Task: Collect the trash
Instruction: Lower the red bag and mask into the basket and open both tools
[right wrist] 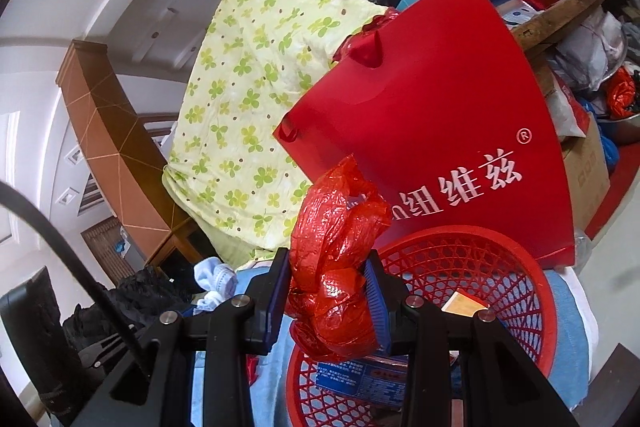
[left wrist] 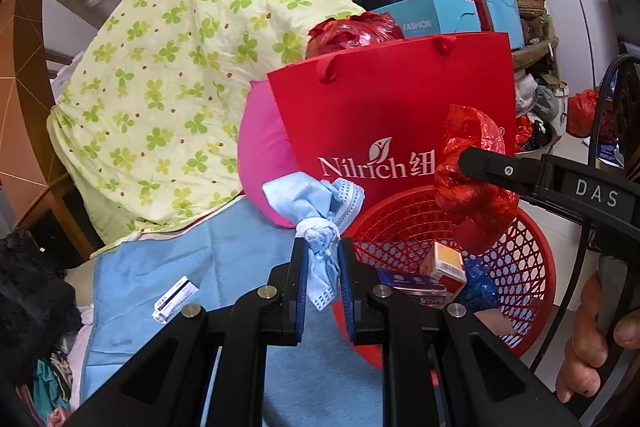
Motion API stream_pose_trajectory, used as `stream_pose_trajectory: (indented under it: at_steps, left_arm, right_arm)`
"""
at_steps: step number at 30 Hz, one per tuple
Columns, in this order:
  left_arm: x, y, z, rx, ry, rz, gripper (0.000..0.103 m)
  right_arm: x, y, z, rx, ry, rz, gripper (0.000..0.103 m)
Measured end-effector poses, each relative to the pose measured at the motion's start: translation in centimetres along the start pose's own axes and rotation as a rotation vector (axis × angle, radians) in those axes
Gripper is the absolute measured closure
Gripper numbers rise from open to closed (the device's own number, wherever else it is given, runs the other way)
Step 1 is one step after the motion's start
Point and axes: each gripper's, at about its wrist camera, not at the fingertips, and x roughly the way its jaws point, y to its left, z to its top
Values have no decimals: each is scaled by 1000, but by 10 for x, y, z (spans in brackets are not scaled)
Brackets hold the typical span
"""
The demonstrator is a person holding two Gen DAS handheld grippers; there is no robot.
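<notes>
While the left wrist view is looking along its fingers, the left gripper (left wrist: pixel 323 259) is pinching a crumpled blue face mask (left wrist: pixel 320 211), its jaws standing nearly closed on the knotted white straps. The mask is hanging just left of the red mesh basket (left wrist: pixel 532 267), above a blue cloth (left wrist: pixel 180 267) on which a small white box (left wrist: pixel 175 298) is lying. The right gripper (left wrist: pixel 464 157) is reaching in from the right, carrying a crumpled red plastic bag (left wrist: pixel 472 195) above the basket's rim. Inside the basket an orange-and-white carton (left wrist: pixel 446 263) and a blue packet, possibly a wrapper, are resting. A red paper bag (left wrist: pixel 392 107) is standing directly behind the basket, beside a clover-print quilt (left wrist: pixel 168 79).

In the right wrist view, the right gripper (right wrist: pixel 326 297) is clamping the red plastic bag (right wrist: pixel 336 267) between wider-set jaws, the wad bulging above and below the pads. It is hovering over the near-left rim of the basket (right wrist: pixel 532 291), whose open interior is lying to the right. The red paper bag (right wrist: pixel 432 131) is closing off the far side.
</notes>
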Motion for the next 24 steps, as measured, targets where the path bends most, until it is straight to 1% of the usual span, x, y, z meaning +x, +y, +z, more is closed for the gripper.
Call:
stream_pose_trajectory:
  at_steps: [9, 14, 18, 19, 21, 22, 23, 24]
  left_arm:
    - [22, -1, 1, -76, 29, -104, 87]
    - [35, -4, 3, -118, 40, -175, 86]
    - [54, -4, 5, -170, 68, -250, 85]
    - [60, -4, 5, -190, 74, -272, 81]
    - [68, -3, 5, -213, 82, -294, 75]
    - [72, -3, 5, -223, 89, -290, 60]
    - [73, -2, 3, -231, 86, -282, 49]
    - [73, -1, 2, -234, 78, -275, 47]
  right_arm:
    - [-3, -14, 2, 87, -6, -9, 63]
    - [-2, -22, 4, 134, 1, -11, 62]
    - [-2, -29, 5, 169, 7, -7, 61]
    - [-2, -30, 5, 178, 11, -9, 59]
    - [-1, -35, 6, 210, 21, -4, 37]
    - [-1, -36, 6, 221, 20, -4, 35]
    - [-2, -38, 6, 227, 16, -4, 35]
    - [-2, -39, 6, 229, 14, -2, 35]
